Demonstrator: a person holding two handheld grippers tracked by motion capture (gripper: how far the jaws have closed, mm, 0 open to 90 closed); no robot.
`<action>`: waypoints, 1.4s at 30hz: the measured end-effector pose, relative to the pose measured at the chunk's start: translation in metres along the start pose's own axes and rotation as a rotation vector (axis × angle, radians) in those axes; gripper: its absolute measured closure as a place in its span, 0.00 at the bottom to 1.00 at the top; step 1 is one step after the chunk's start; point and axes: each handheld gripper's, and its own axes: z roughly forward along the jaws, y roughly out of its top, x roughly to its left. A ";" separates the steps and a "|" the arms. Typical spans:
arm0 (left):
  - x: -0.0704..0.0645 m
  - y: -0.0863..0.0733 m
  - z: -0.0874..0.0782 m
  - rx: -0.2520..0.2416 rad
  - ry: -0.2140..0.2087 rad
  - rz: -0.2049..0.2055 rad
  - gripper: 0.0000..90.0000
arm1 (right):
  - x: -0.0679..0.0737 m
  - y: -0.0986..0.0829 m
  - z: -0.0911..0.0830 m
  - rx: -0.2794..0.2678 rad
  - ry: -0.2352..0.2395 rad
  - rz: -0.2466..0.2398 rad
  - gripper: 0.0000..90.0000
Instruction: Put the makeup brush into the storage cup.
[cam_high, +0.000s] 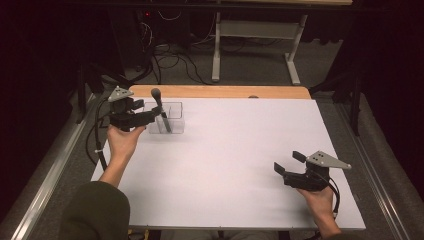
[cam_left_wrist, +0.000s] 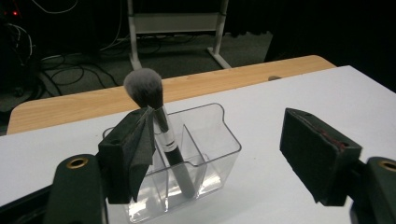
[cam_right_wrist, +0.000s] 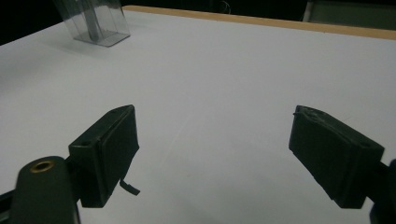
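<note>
Left gripper (cam_left_wrist: 219, 154) released beside brush (cam_left_wrist: 159, 126) in clear organizer (cam_left_wrist: 219, 140) | right gripper (cam_right_wrist: 233, 154) released over counter (cam_right_wrist: 224, 70) | risk: jaw nudging brush may tip organizer

A makeup brush (cam_left_wrist: 163, 135) with a fluffy grey head, silver ferrule and black handle stands head-up in a clear plastic organiser (cam_left_wrist: 210, 154). It leans against a divider, its handle end resting on the organiser's floor in a middle compartment. The organiser sits near the table's (cam_high: 225, 165) far left corner.
</note>
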 end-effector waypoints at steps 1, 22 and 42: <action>-0.001 0.000 -0.001 -0.004 -0.003 0.000 0.30 | 0.000 0.000 0.000 -0.002 0.001 -0.001 0.19; -0.027 -0.010 -0.022 -0.059 -0.039 0.047 0.30 | -0.001 0.000 -0.002 -0.018 0.012 0.018 0.19; -0.040 -0.014 -0.036 -0.070 -0.118 0.031 0.30 | -0.001 0.000 -0.002 -0.024 0.011 0.017 0.19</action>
